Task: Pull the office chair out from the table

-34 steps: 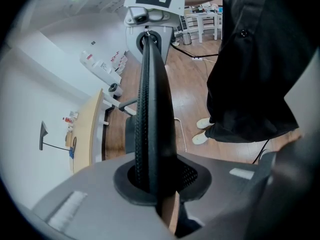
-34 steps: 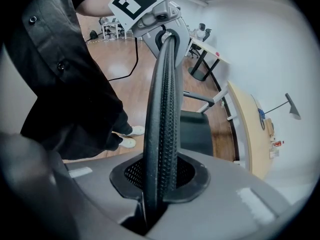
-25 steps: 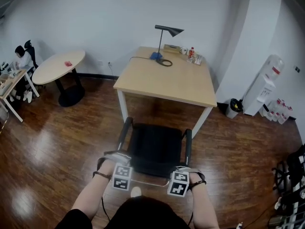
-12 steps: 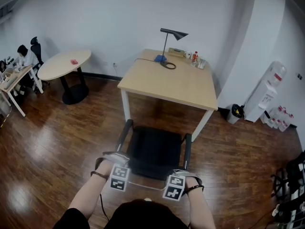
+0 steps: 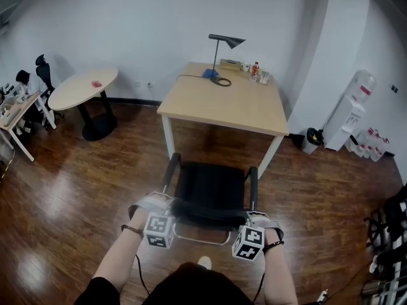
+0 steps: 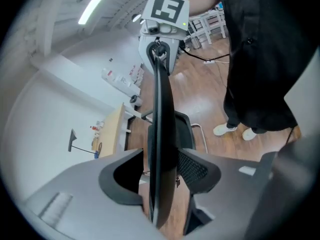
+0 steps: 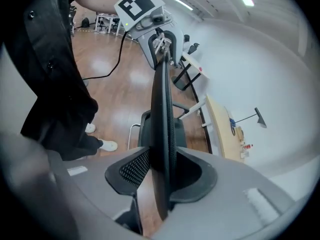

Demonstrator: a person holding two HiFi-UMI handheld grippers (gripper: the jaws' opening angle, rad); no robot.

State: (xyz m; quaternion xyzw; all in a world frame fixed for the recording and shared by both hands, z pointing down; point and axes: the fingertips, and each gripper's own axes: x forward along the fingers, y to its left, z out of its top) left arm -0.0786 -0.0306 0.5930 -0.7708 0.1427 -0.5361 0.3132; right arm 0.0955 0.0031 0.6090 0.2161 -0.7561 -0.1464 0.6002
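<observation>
The black office chair (image 5: 206,189) stands on the wooden floor, a little way out from the light wooden table (image 5: 222,103). Its backrest's top edge (image 5: 206,213) faces me. My left gripper (image 5: 166,203) is at the left end of that edge and my right gripper (image 5: 253,218) at the right end. In the left gripper view the thin backrest (image 6: 161,134) runs between the opening jaws of the left gripper (image 6: 160,174), with gaps on both sides. In the right gripper view the backrest (image 7: 161,114) lies between the right gripper's (image 7: 161,171) opening jaws, close to both pads.
A black desk lamp (image 5: 224,42) and small bottles (image 5: 257,72) stand at the table's far end. A round table (image 5: 82,88) is at the left, a water dispenser (image 5: 350,110) and a bin (image 5: 310,140) at the right. My feet (image 6: 235,131) are behind the chair.
Both hands have risen a little along the backrest's top edge, and the marker cubes tilt more toward me. The chair keeps about the same distance from the table.
</observation>
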